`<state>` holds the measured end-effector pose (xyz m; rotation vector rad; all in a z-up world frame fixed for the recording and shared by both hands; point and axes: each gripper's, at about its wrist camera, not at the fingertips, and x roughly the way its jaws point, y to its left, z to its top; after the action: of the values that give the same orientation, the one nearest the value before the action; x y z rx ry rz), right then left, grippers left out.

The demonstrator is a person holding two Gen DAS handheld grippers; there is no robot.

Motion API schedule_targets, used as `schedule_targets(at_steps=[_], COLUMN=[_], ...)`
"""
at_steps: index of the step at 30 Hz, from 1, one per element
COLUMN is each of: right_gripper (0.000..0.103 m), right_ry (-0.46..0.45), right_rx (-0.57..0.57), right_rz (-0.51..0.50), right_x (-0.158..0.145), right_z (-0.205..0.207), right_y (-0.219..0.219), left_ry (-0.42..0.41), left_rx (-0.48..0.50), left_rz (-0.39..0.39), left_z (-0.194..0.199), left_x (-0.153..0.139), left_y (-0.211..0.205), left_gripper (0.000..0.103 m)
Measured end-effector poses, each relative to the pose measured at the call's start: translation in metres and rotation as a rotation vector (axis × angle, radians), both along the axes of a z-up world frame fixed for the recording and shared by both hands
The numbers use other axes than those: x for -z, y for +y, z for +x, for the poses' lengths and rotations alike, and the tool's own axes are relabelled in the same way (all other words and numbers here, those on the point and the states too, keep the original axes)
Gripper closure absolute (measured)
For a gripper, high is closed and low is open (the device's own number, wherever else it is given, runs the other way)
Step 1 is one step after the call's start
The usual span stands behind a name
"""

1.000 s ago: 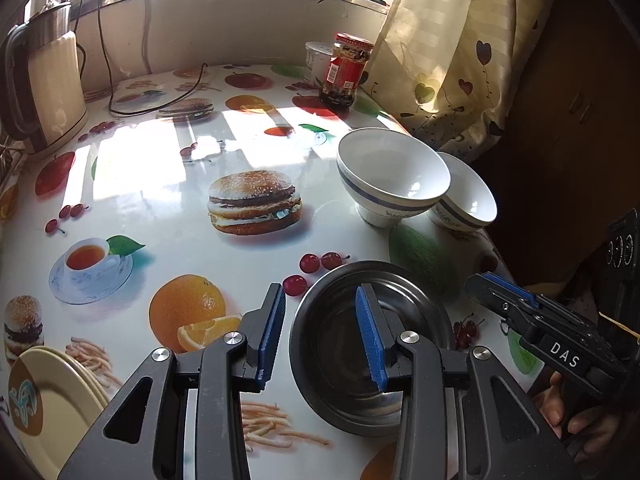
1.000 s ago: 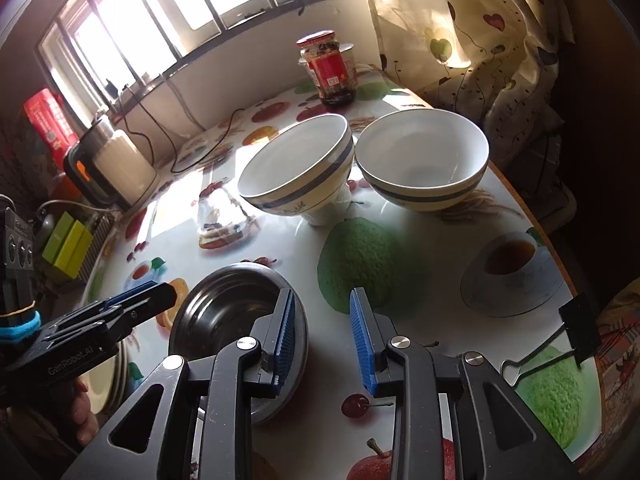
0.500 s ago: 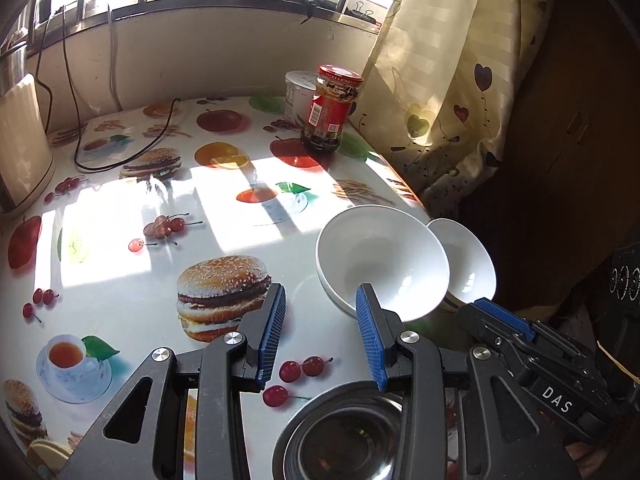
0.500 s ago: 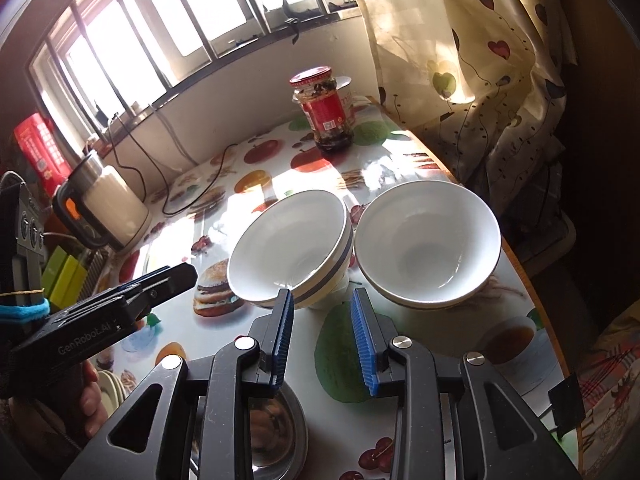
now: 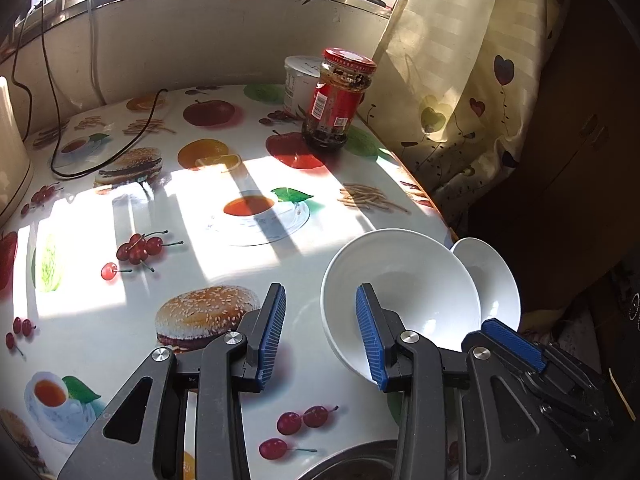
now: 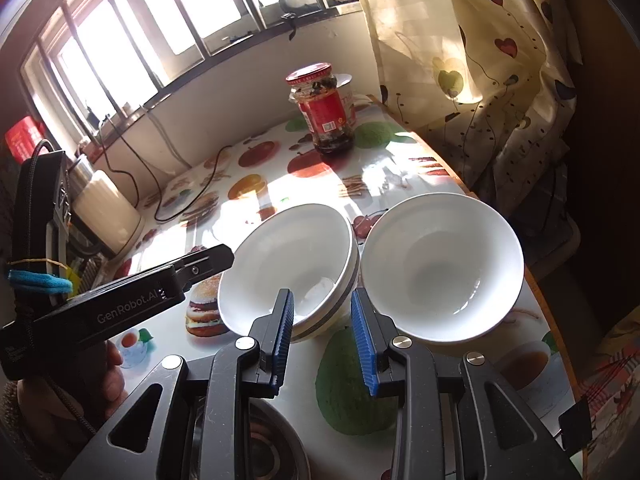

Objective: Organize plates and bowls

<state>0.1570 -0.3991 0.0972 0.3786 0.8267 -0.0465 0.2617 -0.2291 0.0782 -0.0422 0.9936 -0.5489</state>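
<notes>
Right wrist view shows the desk (image 6: 404, 168) running to its edge at 3 o'clock, with the curtain (image 6: 480, 60) hanging beyond. Two white bowls sit side by side at centre: the striped bowl (image 6: 288, 268) toward 10 o'clock, touching the plain bowl (image 6: 440, 272) at 2 o'clock, which sits just beside the edge. A nudge from either tool could slide the plain bowl off, or knock the bowls together and chip them. A steel dish (image 6: 272, 448) lies at 6 o'clock under the right hand-held gripper (image 6: 322, 342), whose jaws stand parted and empty, straddling the striped bowl's near rim. The left hand-held gripper (image 5: 320, 334), likewise parted and empty, has one finger over that bowl's rim. Only the left wrist view shows the white tub (image 5: 298, 84) clearly, behind the jar (image 5: 338, 100) at 12 o'clock; only the right shows the kettle (image 6: 106, 216) whole, at 9 o'clock.
</notes>
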Motion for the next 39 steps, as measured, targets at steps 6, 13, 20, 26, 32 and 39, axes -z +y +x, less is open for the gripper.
schedule_targets(at_steps=[6,13,20,26,32,39], right_gripper=[0.074,0.077,0.080,0.081,0.082,0.083], right_ry=[0.007,0.008,0.006,0.005,0.007,0.004], right_rx=[0.013,0.017,0.024,0.029,0.037,0.042], right_rz=[-0.006,-0.008,-0.011,-0.012,-0.011,-0.013], right_x=[0.002,0.005,0.006,0.006,0.006,0.007], right_z=[0.006,0.008,0.009,0.008,0.009,0.008], right_y=[-0.001,-0.001,0.000,0.000,-0.001,-0.001], left_ry=[0.030,0.025,0.026,0.013,0.013,0.015], left_rx=[-0.002,0.012,0.029,0.040,0.039,0.028], left_rz=[-0.008,0.006,0.011,0.024,0.021,0.004], left_z=[0.006,0.008,0.008,0.006,0.006,0.004], left_x=[0.008,0.011,0.013,0.014,0.014,0.011], left_y=[-0.002,-0.007,-0.013,-0.018,-0.018,-0.013], left_gripper=[0.065,0.065,0.083,0.089,0.090,0.090])
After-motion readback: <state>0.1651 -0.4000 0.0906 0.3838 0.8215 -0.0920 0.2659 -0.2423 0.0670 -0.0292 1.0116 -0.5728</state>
